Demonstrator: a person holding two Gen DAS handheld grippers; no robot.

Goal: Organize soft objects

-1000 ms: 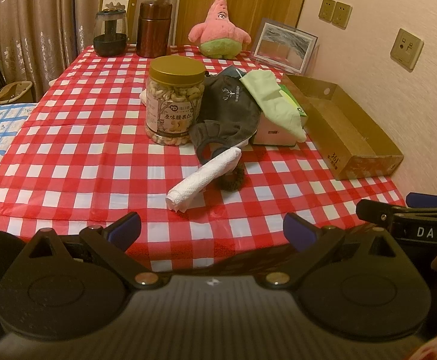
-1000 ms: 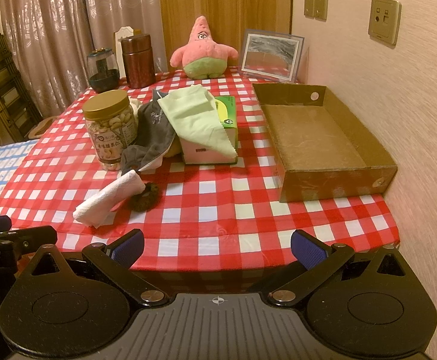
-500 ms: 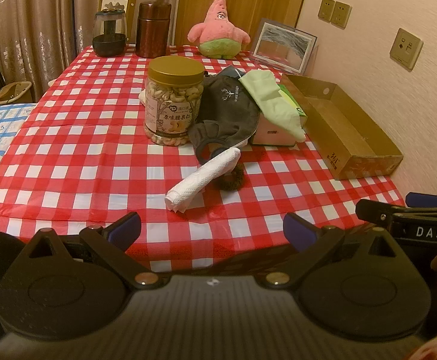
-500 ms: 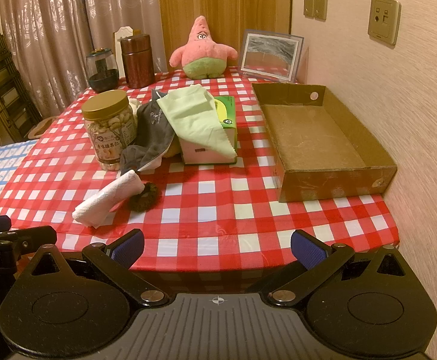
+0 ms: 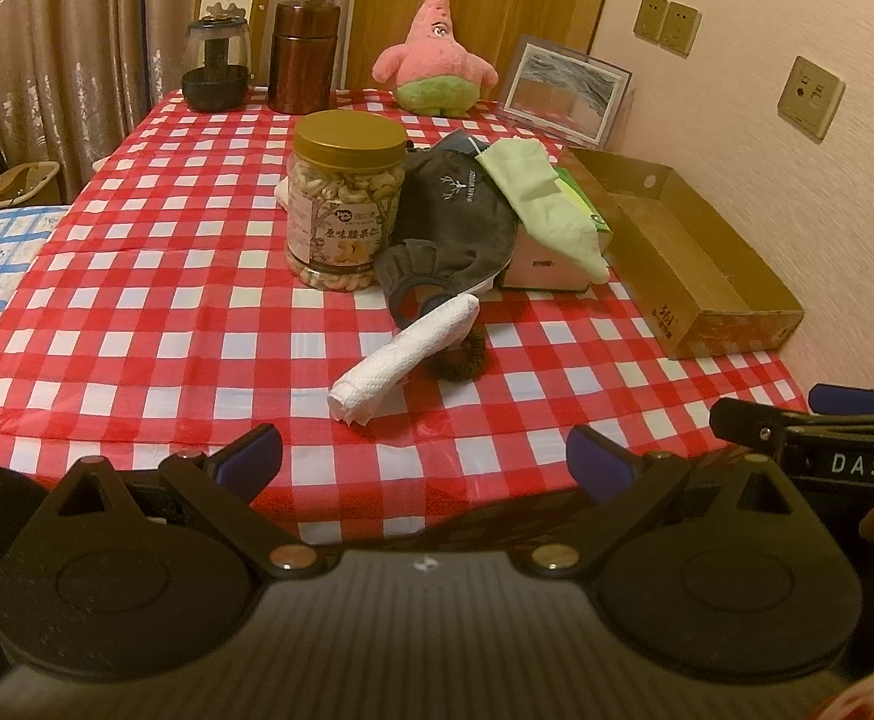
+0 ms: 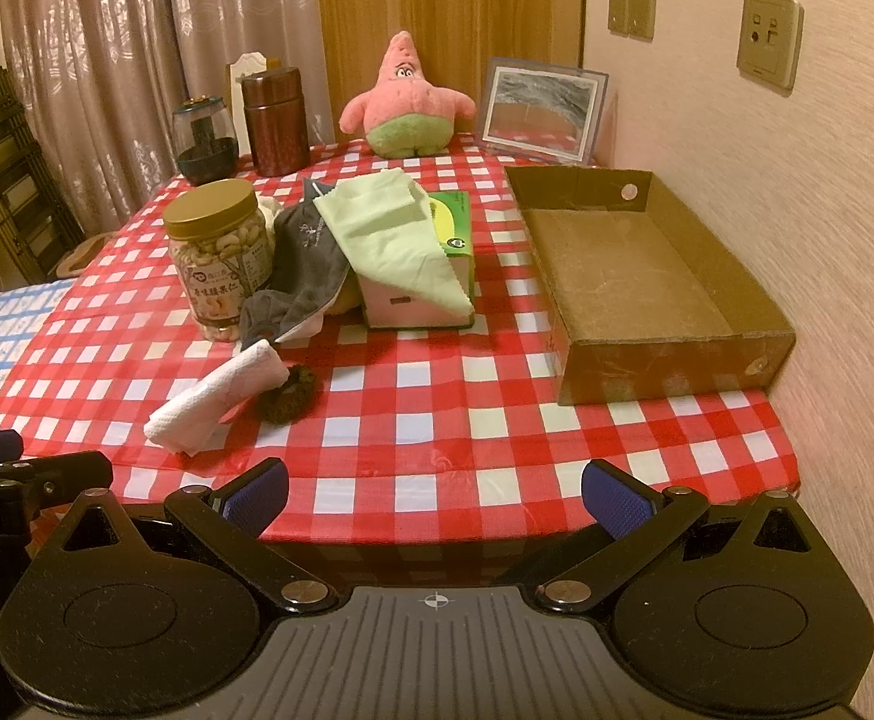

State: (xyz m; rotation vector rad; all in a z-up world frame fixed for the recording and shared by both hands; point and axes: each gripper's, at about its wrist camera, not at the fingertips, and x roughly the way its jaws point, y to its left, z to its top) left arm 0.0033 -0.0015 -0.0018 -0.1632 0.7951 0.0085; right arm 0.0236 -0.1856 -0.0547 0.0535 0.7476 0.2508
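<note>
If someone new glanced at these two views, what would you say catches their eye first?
Probably the pink starfish plush sitting upright at the far edge of the red checked tablecloth, beside a framed picture. Next, mid-table, the pale green cloth draped over a tissue box, with an empty cardboard tray to the right against the wall.

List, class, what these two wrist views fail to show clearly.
- Pale item behind the nut jar: hidden by jar and grey cloth in both views.
- Tissue box top: covered by green cloth, both views.
- Jar label's small print: too small.
- Right gripper: cut off, left view edge.
</note>
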